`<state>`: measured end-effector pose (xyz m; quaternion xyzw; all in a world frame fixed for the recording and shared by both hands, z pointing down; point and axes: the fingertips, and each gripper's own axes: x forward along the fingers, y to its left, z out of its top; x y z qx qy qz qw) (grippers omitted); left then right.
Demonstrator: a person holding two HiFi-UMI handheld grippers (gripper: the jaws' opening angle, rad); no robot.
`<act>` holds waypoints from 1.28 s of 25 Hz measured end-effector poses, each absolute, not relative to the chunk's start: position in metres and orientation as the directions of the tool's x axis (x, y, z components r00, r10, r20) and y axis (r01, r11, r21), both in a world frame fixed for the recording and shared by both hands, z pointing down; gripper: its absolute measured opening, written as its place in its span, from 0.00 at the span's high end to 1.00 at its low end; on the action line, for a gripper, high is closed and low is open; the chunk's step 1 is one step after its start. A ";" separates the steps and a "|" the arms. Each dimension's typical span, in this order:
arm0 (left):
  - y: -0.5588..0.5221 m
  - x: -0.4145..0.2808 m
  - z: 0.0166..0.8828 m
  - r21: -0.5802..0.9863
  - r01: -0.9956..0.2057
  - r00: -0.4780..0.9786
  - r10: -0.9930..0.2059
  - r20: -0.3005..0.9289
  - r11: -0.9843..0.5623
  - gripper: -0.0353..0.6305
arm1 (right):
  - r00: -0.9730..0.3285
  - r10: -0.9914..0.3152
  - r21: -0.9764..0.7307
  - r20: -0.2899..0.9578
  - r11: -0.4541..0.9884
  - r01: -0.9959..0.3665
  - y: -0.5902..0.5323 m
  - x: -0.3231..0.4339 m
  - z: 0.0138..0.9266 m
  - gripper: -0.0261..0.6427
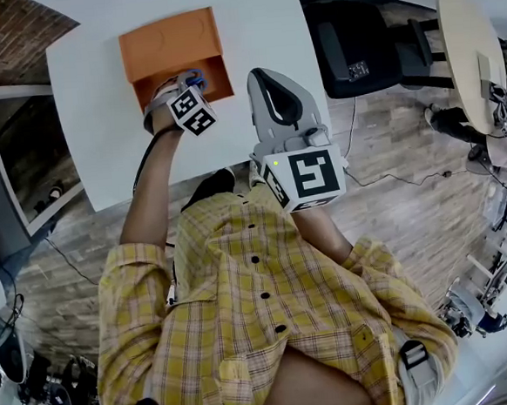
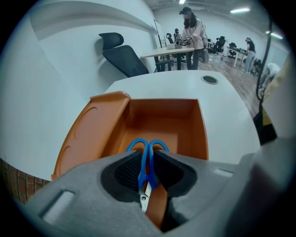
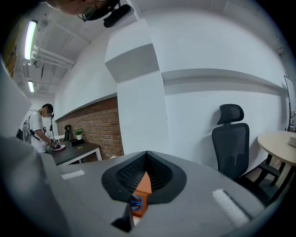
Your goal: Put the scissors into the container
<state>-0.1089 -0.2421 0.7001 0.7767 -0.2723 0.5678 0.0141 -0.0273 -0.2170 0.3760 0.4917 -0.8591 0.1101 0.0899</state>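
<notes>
There are two grippers, one pair of scissors and one container. The left gripper (image 2: 148, 156) has its two fingers (image 2: 127, 171) pressed onto the scissors (image 2: 144, 163), clamping the blue handle shanks between the ribbed pads. The two blue handle loops stick out just past the fingertips, and a short piece of metal blade shows behind the pads, toward the gripper's body. Directly beyond and below these fingertips lies the open compartment of the single orange container (image 2: 203, 136), with its one lid swung open to the left of the fingers. Whether the scissors touch the container cannot be told.

In the head view the left gripper (image 1: 181, 82) reaches over the container (image 1: 171, 39), which sits on the one white table (image 1: 97, 105), with the scissors (image 1: 194, 73) at its tips.

The right gripper (image 1: 261, 74) is held off to the right of the container. Its two fingers (image 3: 134, 172) meet at the tips with nothing gripped; through the narrow slit between them, orange and blue show far beyond.
</notes>
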 end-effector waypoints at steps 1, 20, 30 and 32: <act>-0.242 -0.109 0.701 -0.288 -0.438 0.206 -0.406 0.890 -0.852 0.82 | -0.500 -0.825 -0.100 0.264 0.492 -0.865 -0.217 -0.027 0.377 0.95; -0.245 -0.108 0.702 -0.274 -0.438 0.209 -0.394 0.895 -0.856 0.81 | -0.494 -0.829 -0.104 0.262 0.484 -0.869 -0.221 -0.023 0.376 0.95; -0.247 -0.112 0.681 -0.308 -0.489 0.205 -0.451 0.869 -0.816 0.81 | -0.510 -0.823 -0.107 0.249 0.500 -0.859 -0.215 -0.023 0.373 0.95; -0.247 -0.113 0.676 -0.316 -0.499 0.205 -0.464 0.862 -0.807 0.81 | -0.515 -0.821 -0.106 0.247 0.505 -0.857 -0.212 -0.024 0.371 0.95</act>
